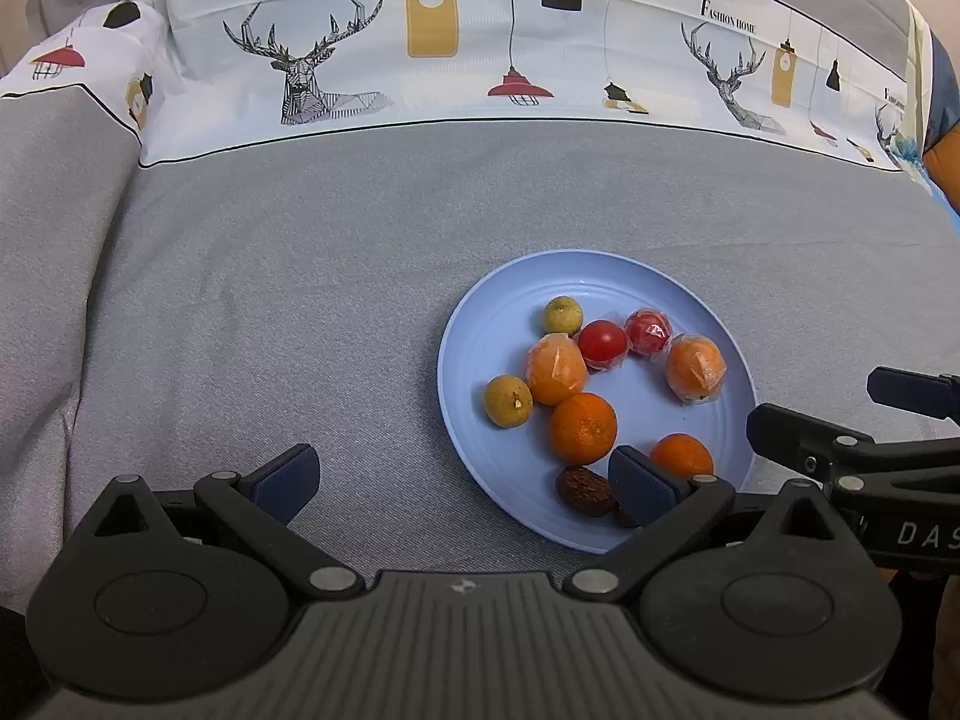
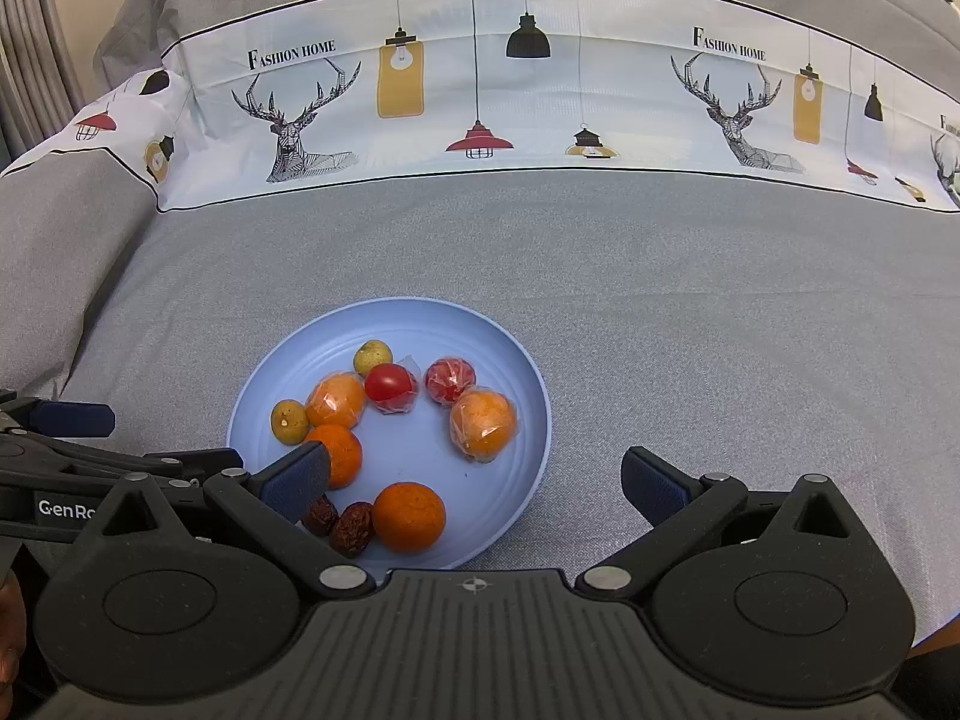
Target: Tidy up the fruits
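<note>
Grey woven cloth [image 2: 660, 312] covers the whole counter, smooth ahead of both tools, rumpled at the far left. White printed band [image 2: 480, 96] runs across the far side: deer heads, hanging lamps, "FASHION HOME" lettering. Pleated curtain [image 2: 24, 42] at far left of right wrist view; room otherwise out of frame.

Blue plate [image 2: 510, 372] lies flat on the cloth, ahead and left of the right tool [image 2: 474, 486], ahead and right of the left tool [image 1: 462, 486]. All fruit sits on the plate.

Both tools: jaws spread wide, nothing between them.

On the plate, largest first:
- bare orange [image 1: 583, 427] near centre; second bare orange [image 2: 409, 516] at near rim.
- two oranges in clear film [image 2: 483, 424] [image 1: 556, 369].
- two red tomatoes, film-wrapped [image 1: 603, 343] [image 1: 647, 331], far side.
- two yellow-green round fruits [image 1: 507, 401] [image 1: 563, 315], left part; kind unclear.
- two wrinkled brown dates [image 2: 354, 528] [image 2: 320, 516], near rim.

Hidden: right tool's left finger [image 2: 297, 480] covers part of the centre orange and one date. Left tool's right finger [image 1: 642, 483] hides most of one date and part of the near orange. Each tool shows only partly at the other view's edge.
</note>
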